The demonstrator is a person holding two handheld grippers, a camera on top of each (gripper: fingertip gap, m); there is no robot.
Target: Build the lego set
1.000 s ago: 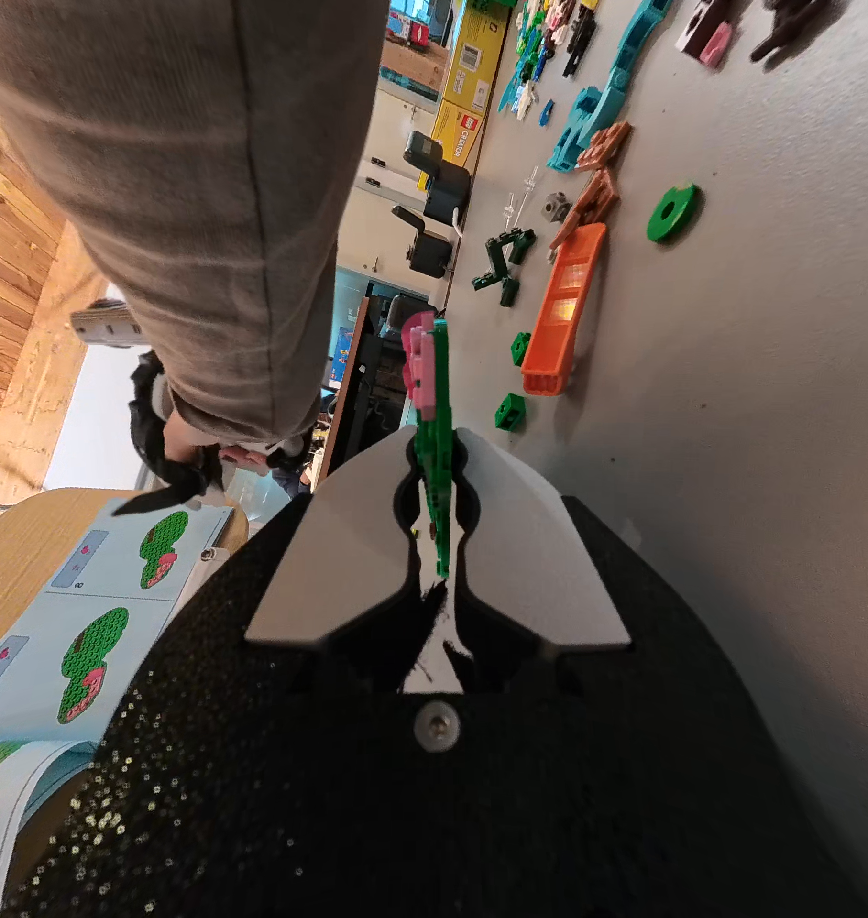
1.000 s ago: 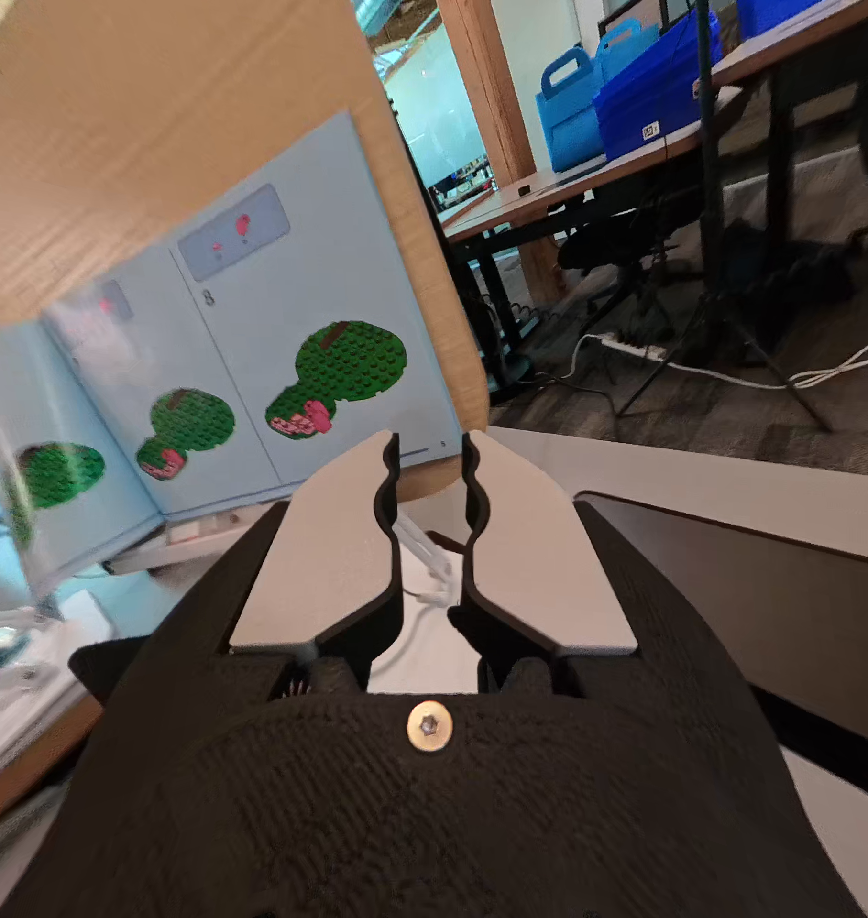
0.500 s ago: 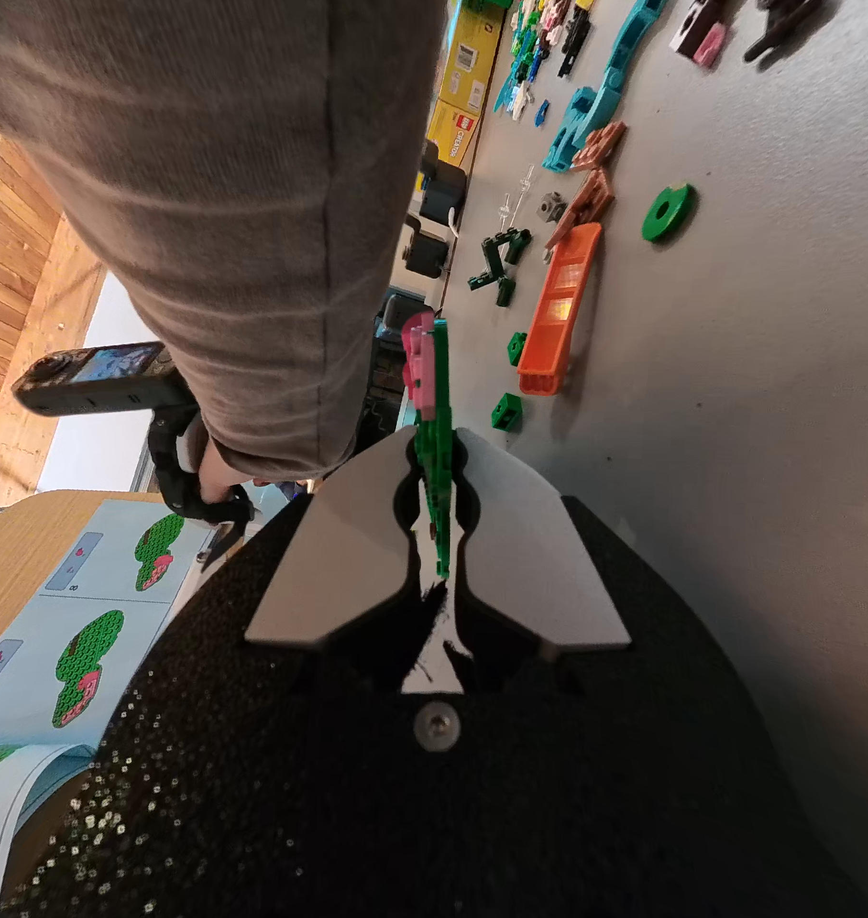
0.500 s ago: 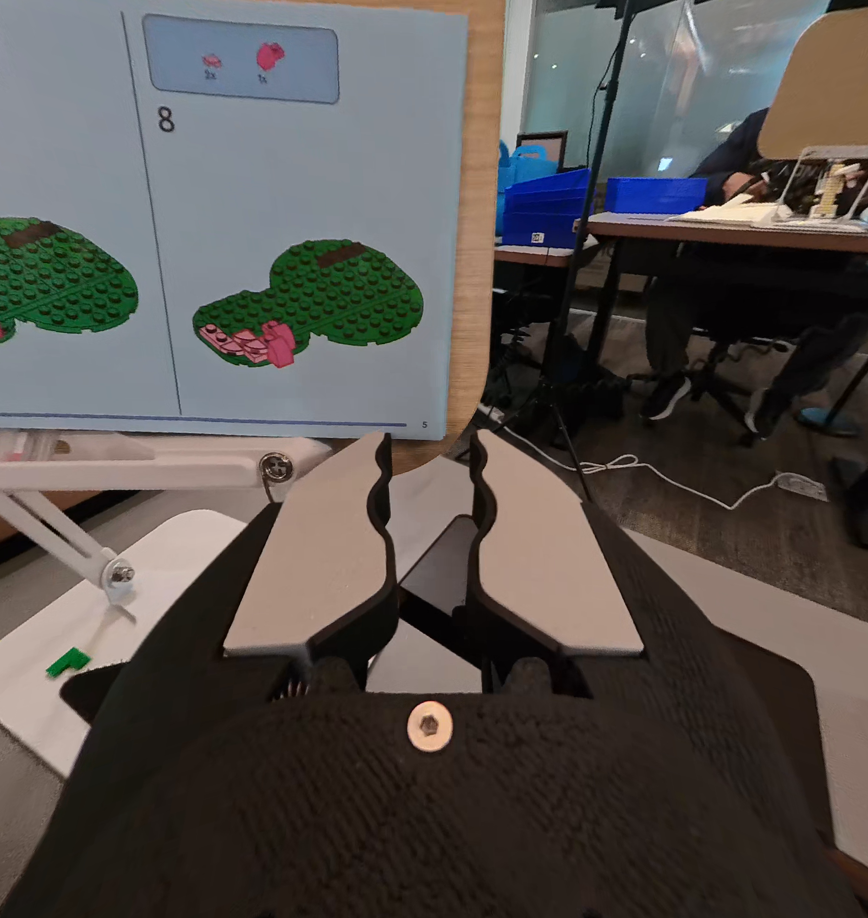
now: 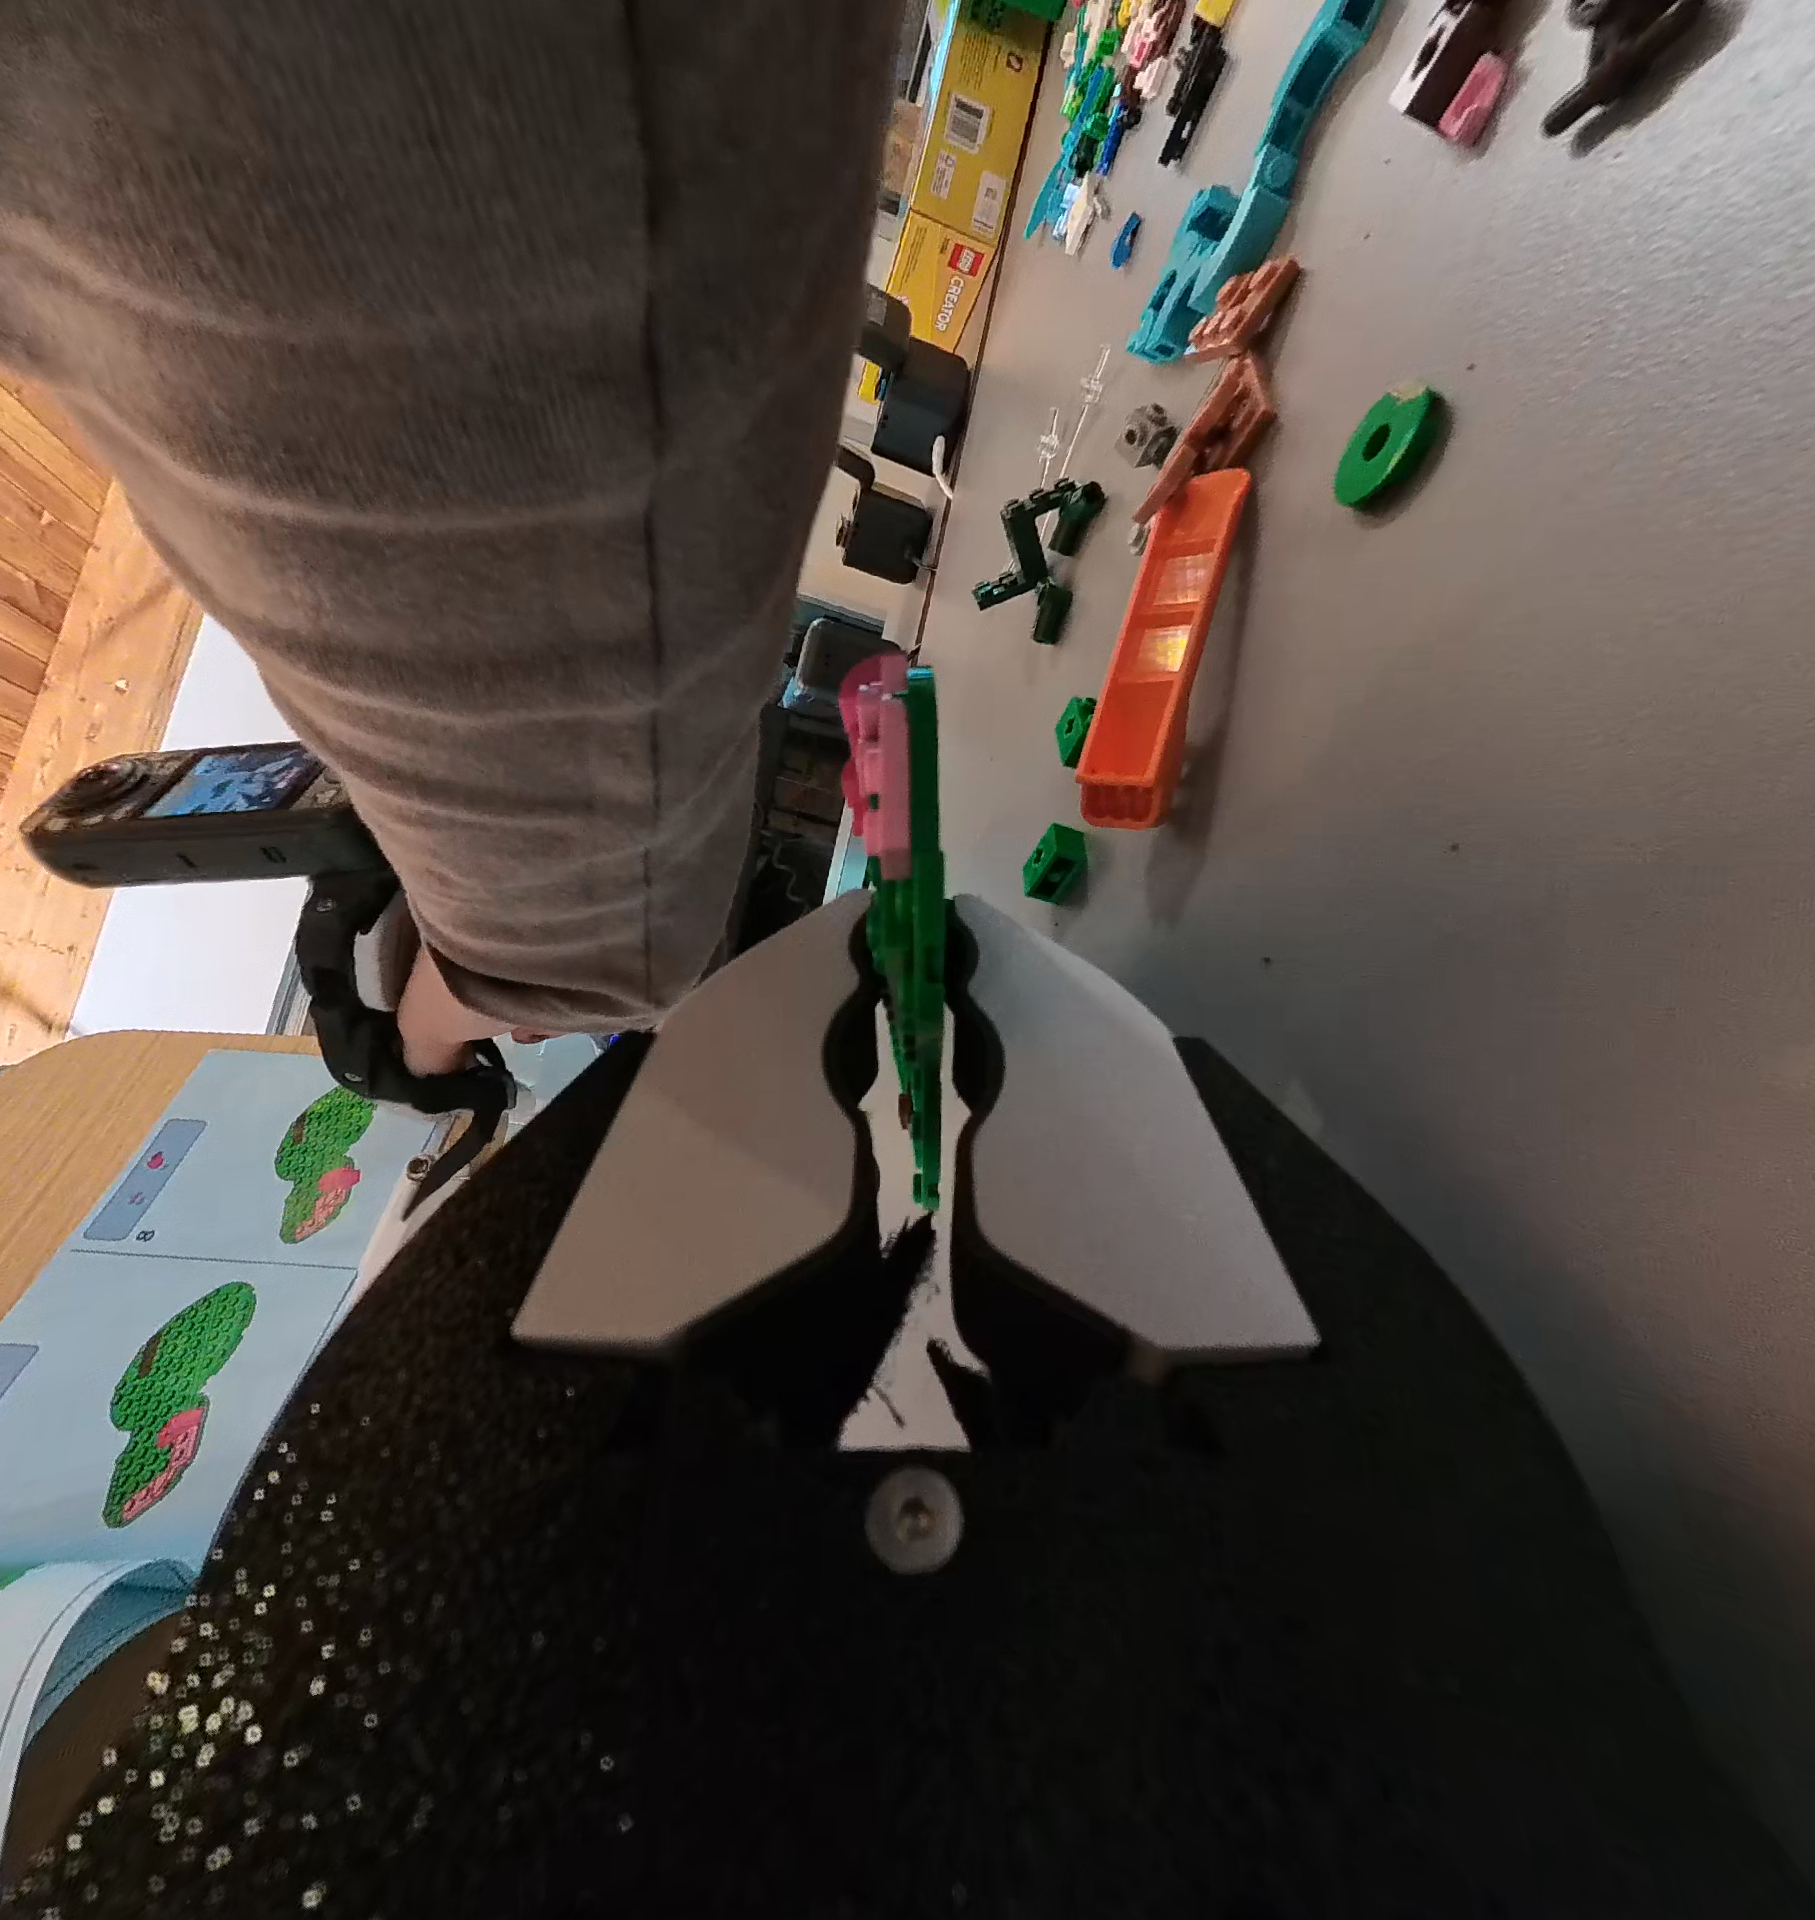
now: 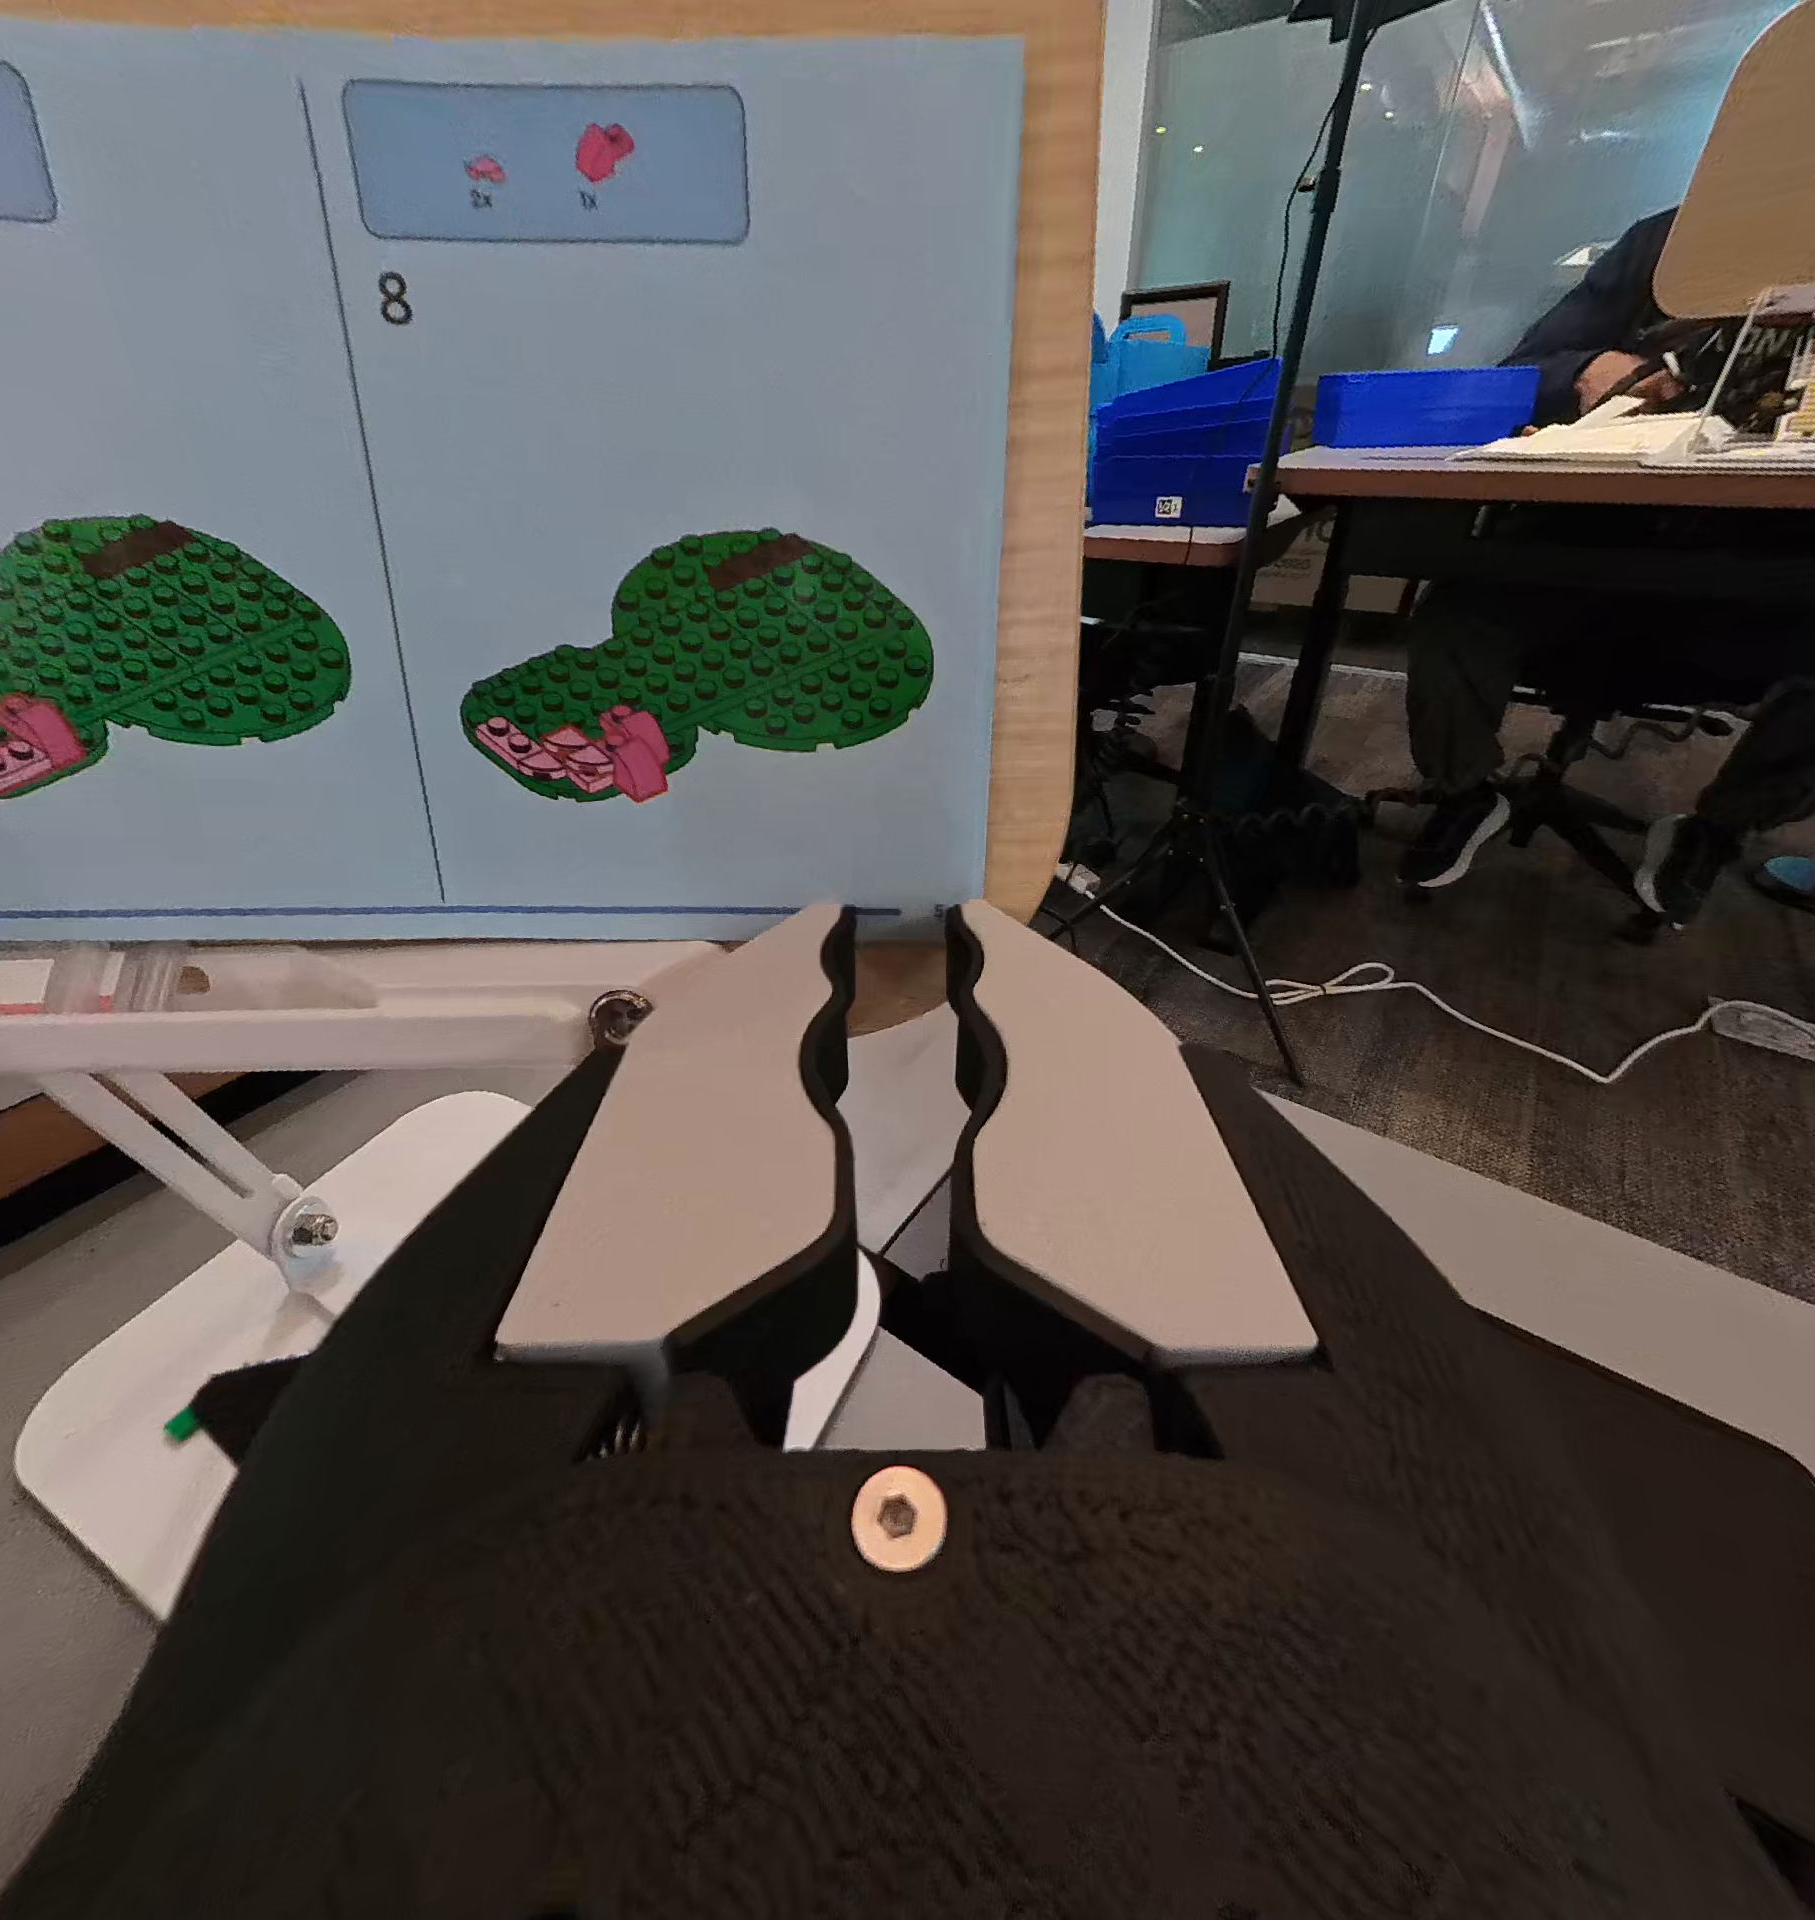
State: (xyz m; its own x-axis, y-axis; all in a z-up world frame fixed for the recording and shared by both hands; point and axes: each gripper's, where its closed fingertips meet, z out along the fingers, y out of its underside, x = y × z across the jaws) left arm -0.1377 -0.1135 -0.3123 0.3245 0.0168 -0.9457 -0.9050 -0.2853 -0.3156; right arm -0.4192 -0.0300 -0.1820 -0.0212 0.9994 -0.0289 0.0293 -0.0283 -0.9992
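My left gripper (image 5: 908, 925) is shut on a green plate (image 5: 915, 1018), held edge-on above the grey table (image 5: 1505, 935). Pink bricks (image 5: 875, 764) sit on the plate's far end. My right gripper (image 6: 898, 925) is empty, its jaws a narrow gap apart, and it faces the open instruction booklet (image 6: 570, 468) on its white stand (image 6: 207, 1039). In the left wrist view the booklet (image 5: 155, 1299) lies at lower left, with the right hand and its handle camera (image 5: 186, 821) above it.
Loose pieces lie on the table: an orange piece (image 5: 1163, 644), a green ring (image 5: 1386, 447), teal pieces (image 5: 1246, 208), brown pieces (image 5: 1225, 405), small green bricks (image 5: 1054, 860). A yellow box (image 5: 960, 187) stands at the far edge. A sleeve (image 5: 415, 416) fills the upper left. A seated person (image 6: 1568, 623) and a tripod (image 6: 1225, 831) are beyond the booklet. My right fingertips sit around 30 cm from my left ones.
My right gripper has swung to face the booklet squarely and moved closer to it. My left gripper has held still with the green plate. The right hand's camera has come into the left view.
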